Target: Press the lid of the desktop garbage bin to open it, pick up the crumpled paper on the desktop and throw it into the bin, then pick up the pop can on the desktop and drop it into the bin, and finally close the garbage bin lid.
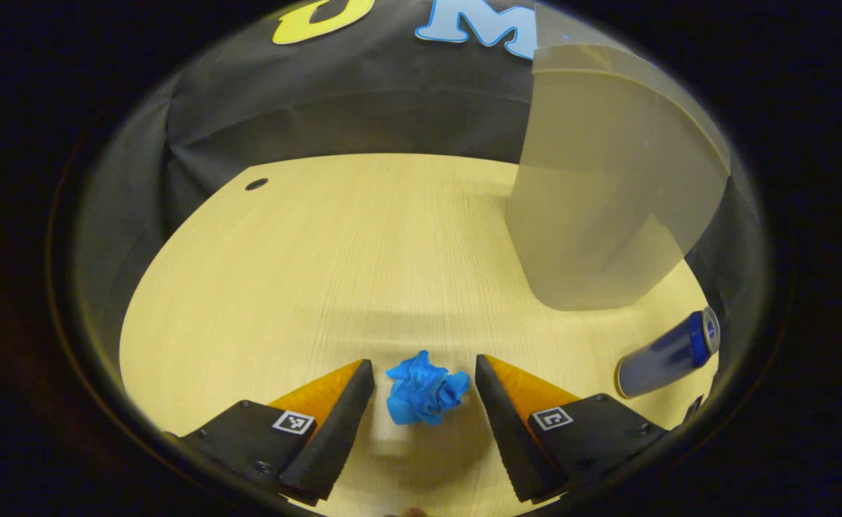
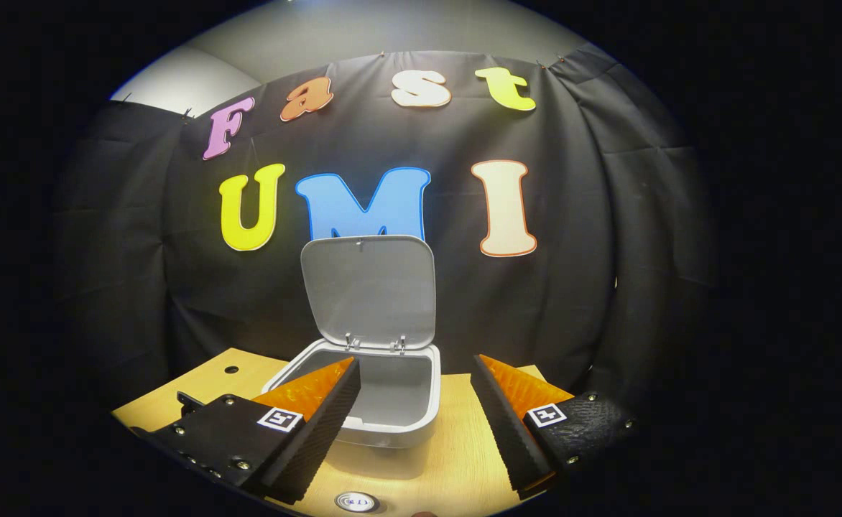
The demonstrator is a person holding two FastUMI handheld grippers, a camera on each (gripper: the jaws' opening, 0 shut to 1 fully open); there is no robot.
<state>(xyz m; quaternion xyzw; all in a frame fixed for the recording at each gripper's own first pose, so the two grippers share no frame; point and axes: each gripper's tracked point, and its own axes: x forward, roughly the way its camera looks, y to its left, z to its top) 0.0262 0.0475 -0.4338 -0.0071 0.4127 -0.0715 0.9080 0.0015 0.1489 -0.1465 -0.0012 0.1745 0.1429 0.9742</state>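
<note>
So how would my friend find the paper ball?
Start at the tall bin on the wooden table. Nearer than it, between the open fingers of the left hand-held gripper, lies the paper ball. It is crumpled and bright blue; the can nearby is smooth and round.

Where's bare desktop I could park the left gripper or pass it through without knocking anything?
The wide stretch of desktop between the small dark hole and the bin is bare. It is crowded lower right: the pop can lies on its side just below the bin. The open left gripper brackets the crumpled paper.
</note>
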